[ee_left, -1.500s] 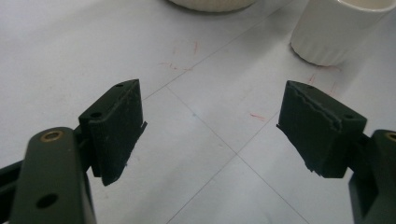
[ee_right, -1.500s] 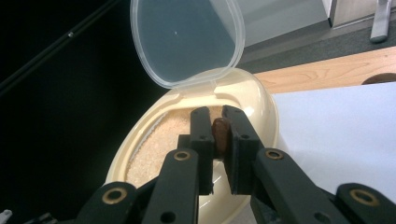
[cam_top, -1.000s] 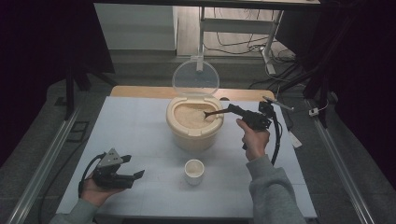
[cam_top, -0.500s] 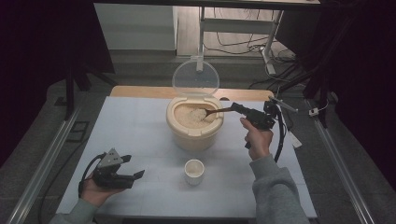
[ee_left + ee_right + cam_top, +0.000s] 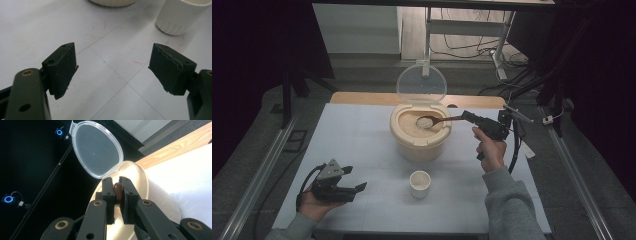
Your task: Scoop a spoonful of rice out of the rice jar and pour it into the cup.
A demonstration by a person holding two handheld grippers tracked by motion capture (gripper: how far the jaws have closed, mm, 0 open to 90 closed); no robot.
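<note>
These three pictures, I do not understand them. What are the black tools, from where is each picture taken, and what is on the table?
A person sits at a white table and holds a hand-held gripper with two jaws in each hand. The high view looks down from above. The other two come from cameras riding on each gripper. The right gripper is shut on the handle of a wooden spoon, which carries rice above a beige rice container whose clear lid stands open. The left gripper rests open near the table's front edge, holding nothing. A small white cup stands in front of the container.

Spoon (image 5: 118, 191) bowl hidden, perhaps behind the jaws.
</note>
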